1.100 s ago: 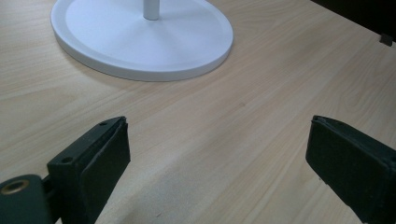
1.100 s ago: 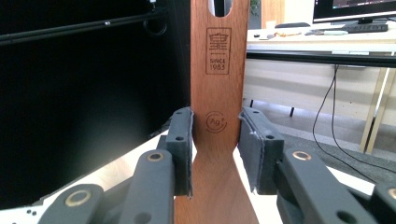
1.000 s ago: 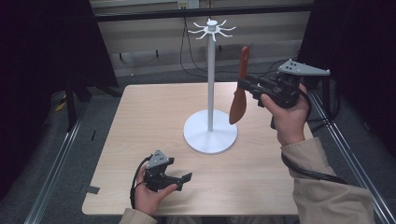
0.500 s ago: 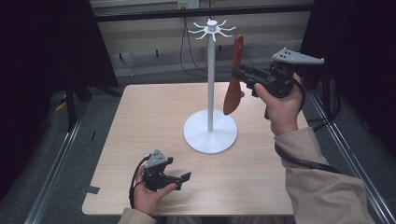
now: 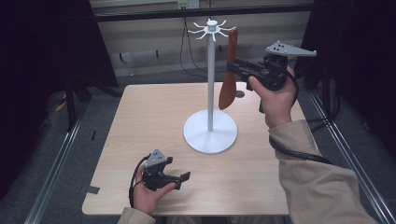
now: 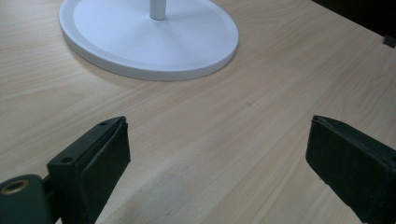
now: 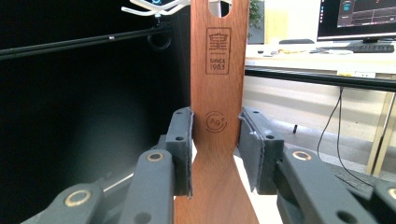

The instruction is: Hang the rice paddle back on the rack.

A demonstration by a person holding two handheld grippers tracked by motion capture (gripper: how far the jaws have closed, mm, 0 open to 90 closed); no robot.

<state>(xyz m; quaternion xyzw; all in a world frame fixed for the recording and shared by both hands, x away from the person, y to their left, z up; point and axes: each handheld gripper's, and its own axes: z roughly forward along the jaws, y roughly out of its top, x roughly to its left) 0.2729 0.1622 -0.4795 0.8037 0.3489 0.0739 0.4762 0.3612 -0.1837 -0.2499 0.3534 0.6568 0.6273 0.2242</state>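
Observation:
A brown wooden spatula (image 5: pixel 228 81) hangs upright, blade down, just right of the white stand's pole (image 5: pixel 211 74). My right gripper (image 5: pixel 235 63) is shut on its handle; in the right gripper view the pads clamp the narrow handle (image 7: pixel 217 70) from both sides. The handle's top end, with a hole (image 7: pixel 219 6), reaches the height of the stand's hook ring (image 5: pixel 211 29), whose prongs (image 7: pixel 154 6) lie just to its left. Near the table's front edge my left gripper (image 5: pixel 184 176) rests open, nothing between its jaws (image 6: pixel 217 158).
The stand's round white base (image 5: pixel 210 133) sits mid-table and lies close ahead in the left gripper view (image 6: pixel 140 37). The light wooden table (image 5: pixel 154 116) is bordered by metal rails. Dark curtains hang at both sides, and a desk with monitors (image 7: pixel 359 14) stands beyond.
My right hand has lifted the spatula and carried it left, closer to the stand's top hooks. The left gripper has stayed where it was.

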